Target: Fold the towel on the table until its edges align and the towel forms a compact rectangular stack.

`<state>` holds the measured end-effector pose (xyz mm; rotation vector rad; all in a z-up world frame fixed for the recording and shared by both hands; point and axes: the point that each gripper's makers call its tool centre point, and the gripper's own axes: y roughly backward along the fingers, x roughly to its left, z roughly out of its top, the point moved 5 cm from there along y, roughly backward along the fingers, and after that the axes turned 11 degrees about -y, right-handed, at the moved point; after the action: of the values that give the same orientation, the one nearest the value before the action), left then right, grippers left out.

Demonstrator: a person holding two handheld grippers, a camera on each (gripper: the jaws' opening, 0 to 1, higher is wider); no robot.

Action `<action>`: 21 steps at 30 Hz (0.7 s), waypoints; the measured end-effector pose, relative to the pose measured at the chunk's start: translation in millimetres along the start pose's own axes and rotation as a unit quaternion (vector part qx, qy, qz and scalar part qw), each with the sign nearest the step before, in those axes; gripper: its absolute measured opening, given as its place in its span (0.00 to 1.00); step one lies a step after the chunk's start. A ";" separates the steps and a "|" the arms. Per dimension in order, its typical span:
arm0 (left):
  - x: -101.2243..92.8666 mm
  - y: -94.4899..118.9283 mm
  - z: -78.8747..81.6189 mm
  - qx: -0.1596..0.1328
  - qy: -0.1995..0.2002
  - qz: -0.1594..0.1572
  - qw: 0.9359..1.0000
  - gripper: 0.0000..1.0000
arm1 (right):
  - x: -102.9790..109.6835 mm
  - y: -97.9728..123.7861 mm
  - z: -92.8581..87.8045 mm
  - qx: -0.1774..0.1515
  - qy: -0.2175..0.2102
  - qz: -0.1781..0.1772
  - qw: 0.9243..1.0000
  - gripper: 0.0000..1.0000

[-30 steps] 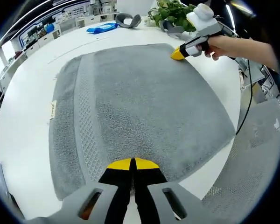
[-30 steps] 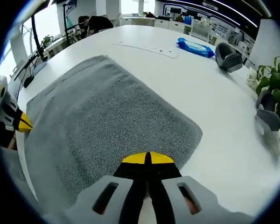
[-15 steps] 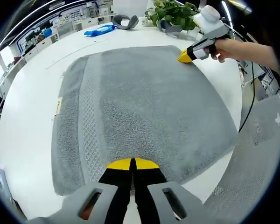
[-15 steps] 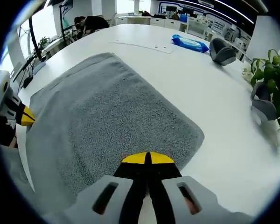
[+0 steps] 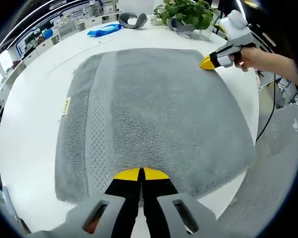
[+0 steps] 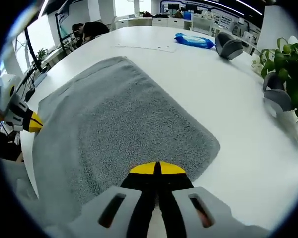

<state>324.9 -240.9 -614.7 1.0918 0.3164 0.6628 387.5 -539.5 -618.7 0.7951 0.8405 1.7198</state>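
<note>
A grey towel (image 5: 159, 109) lies spread flat on the white table (image 5: 35, 99), with a woven band and a small label along its left side. My left gripper (image 5: 140, 174) is shut, its yellow tips on the towel's near edge. The right gripper (image 5: 207, 63), held by a hand, touches the towel's far right corner. In the right gripper view the towel (image 6: 124, 124) stretches away from my right gripper (image 6: 157, 168), which is shut on its near corner. The left gripper (image 6: 34, 122) meets the towel's edge at the far left.
A potted plant (image 5: 186, 11), a grey headset (image 5: 131, 20) and a blue packet (image 5: 107, 29) stand at the table's far end. The table edge and grey floor (image 5: 273, 173) lie to the right. A cable (image 5: 268, 114) hangs from the right gripper.
Both views have shifted a little. In the left gripper view the right gripper and the towel's far corner now sit further right. The towel stays flat; both grippers stay shut.
</note>
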 end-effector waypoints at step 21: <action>7.8 -7.0 12.9 0.011 -0.031 0.010 0.999 0.00 | 2.5 12.9 -22.1 -0.028 -0.032 -0.001 0.999 0.00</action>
<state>340.3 -247.1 -614.6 1.1360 0.2602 0.6425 362.2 -543.8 -619.5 0.8067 0.7457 1.6993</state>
